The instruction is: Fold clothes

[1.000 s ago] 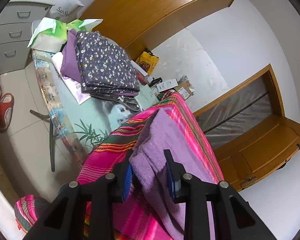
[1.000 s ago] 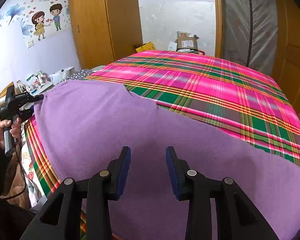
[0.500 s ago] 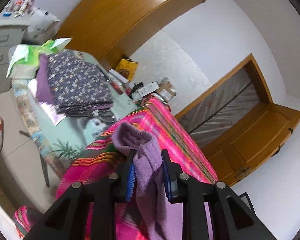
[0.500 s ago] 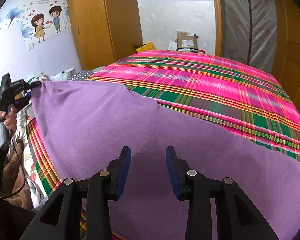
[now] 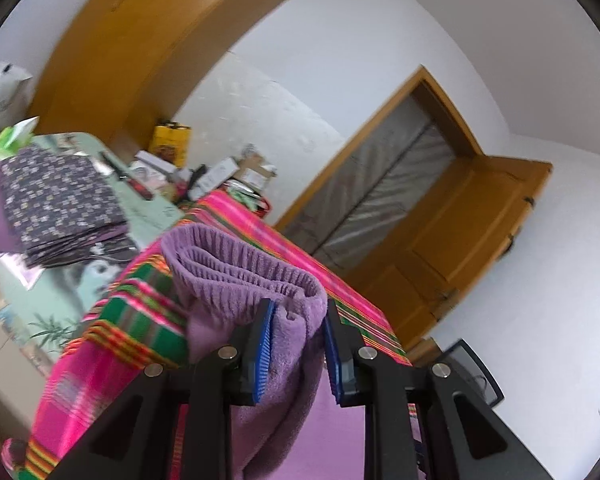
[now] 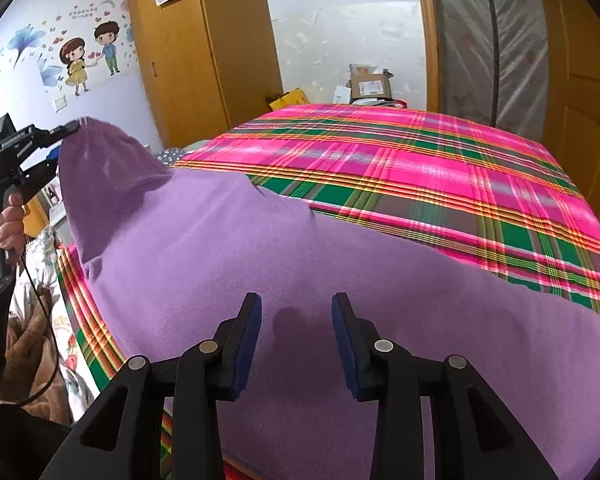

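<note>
Since a second ago the left tongs [image 5: 296, 344] have risen, lifting one corner of the soft purple fleece garment [image 6: 284, 272] clear of the bed with the pink-and-green plaid cover [image 6: 440, 168]; that corner was lower and nearer the bedding before. Seen from the left wrist, the tongs are clamped on a bunched, ribbed edge of the purple cloth, which loops up over the blue pads [image 5: 262, 354] and hangs down between the black arms. From the right wrist, the raised corner forms a peak at the left, with the person's hand [image 6: 6, 228] around the handle below it. Most of the garment lies spread flat over the near part of the bed. The right tongs [image 6: 296, 340] hover above the cloth with their pads apart, gripping nothing. Beyond the bed's corner, a folded stack of dark floral fabric [image 5: 56, 204] sits on a pale green desk [image 5: 144, 208].
</note>
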A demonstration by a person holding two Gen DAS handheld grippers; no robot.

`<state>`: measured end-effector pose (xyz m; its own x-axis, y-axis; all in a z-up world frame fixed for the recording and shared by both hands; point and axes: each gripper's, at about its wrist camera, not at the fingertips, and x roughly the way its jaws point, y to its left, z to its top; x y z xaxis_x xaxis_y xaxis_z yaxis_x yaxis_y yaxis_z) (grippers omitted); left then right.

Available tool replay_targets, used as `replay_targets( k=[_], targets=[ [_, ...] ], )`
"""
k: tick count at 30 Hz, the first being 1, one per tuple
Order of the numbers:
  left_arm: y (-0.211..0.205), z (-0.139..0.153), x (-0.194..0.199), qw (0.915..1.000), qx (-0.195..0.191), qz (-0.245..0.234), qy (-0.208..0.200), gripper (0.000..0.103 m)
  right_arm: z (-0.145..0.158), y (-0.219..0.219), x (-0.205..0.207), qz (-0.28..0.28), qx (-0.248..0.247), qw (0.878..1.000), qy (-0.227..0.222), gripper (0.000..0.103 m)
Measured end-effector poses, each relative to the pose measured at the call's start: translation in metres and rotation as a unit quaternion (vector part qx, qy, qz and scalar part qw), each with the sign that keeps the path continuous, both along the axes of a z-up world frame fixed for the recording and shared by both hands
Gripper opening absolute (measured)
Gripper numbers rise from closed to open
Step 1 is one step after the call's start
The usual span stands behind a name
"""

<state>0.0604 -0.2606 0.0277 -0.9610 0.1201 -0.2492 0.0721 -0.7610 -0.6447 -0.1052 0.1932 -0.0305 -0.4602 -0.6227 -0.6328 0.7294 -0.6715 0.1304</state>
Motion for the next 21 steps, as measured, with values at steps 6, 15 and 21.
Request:
replay_targets(
  k=[6,15,21],
  targets=[
    [0.037,0.011,-0.015,0.998,-0.027,-0.058,0.007,0.024,0.0,0.006,0.0,-0.006,-0.008,1.0,-0.004,0.038],
    [0.105,-0.002,-0.041,0.9821,-0.072,-0.173,-0.016,0.024,0.0,0.018,-0.003,-0.02,-0.024,0.999,-0.016,0.038],
    [0.153,-0.037,-0.056,0.9616,-0.098,-0.248,-0.064,0.024,0.0,0.027,-0.007,-0.031,-0.044,0.998,-0.035,0.038]
  ],
)
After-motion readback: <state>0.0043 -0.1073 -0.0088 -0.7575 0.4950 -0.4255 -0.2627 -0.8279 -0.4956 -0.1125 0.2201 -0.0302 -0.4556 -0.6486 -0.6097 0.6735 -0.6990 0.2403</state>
